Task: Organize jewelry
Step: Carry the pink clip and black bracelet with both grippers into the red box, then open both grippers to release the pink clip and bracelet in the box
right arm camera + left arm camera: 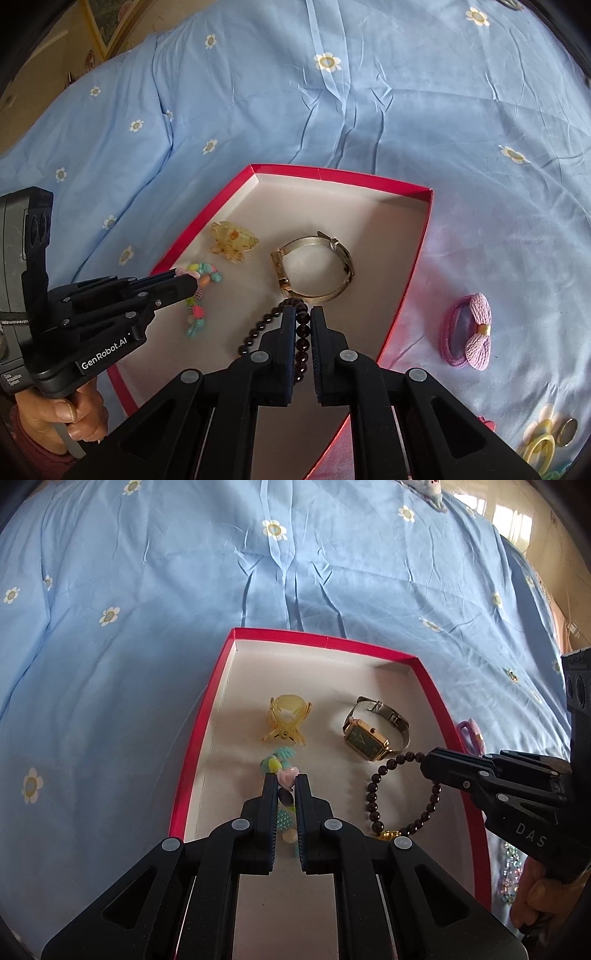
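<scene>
- The left gripper [286,781] is clamped on a pastel bead bracelet [280,766], over the left half of the red box [199,734]; the strand trails back toward the holder, just short of the yellow hair claw [286,720].
- The right gripper [303,314] is pinched on a dark bead bracelet [258,325], whose loop hangs to its left above the box floor, its far end almost touching the gold watch [314,269].
- Both bracelets are over the box; letting go should drop them inside, I'd guess.
- A purple bow hair tie [471,332] lies outside, right of the box wall, on the blue sheet [369,92].
</scene>
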Demonstrator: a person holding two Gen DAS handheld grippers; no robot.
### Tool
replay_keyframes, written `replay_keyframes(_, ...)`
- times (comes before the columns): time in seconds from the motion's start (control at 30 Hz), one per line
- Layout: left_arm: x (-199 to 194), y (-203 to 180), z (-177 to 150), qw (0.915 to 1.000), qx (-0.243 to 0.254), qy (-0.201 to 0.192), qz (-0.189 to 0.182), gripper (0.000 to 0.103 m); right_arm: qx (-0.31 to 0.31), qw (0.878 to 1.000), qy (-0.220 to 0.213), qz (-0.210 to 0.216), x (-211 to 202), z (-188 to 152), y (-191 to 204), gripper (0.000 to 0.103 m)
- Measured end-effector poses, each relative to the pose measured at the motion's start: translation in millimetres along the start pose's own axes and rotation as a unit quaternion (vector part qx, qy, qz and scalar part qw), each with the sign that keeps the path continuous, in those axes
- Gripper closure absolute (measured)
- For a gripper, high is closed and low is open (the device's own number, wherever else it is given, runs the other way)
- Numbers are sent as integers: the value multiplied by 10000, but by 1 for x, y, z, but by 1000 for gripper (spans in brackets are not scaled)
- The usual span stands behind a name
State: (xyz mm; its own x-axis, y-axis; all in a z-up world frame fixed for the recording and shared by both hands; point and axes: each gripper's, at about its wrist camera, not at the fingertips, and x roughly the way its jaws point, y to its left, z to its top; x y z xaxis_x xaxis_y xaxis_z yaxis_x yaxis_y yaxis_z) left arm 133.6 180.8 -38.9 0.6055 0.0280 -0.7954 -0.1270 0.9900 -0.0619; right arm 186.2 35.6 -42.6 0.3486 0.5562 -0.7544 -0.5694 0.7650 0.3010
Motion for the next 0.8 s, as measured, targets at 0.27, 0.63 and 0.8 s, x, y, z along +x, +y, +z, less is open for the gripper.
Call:
replay_keyframes(0.27,6,-2,-1,9999,43,50,98,95,-96,9997,134,-158,11,1,-1,95)
replay_keyframes(0.63,-7,-1,-4,9999,-77,-45,79,72,102,9999,8,58,-1,2,-6,78)
replay_keyframes(0.8,-24,-6,-8,9998,-150,-165,5,65,127,9997,-193,97,-28,-2,-6,76)
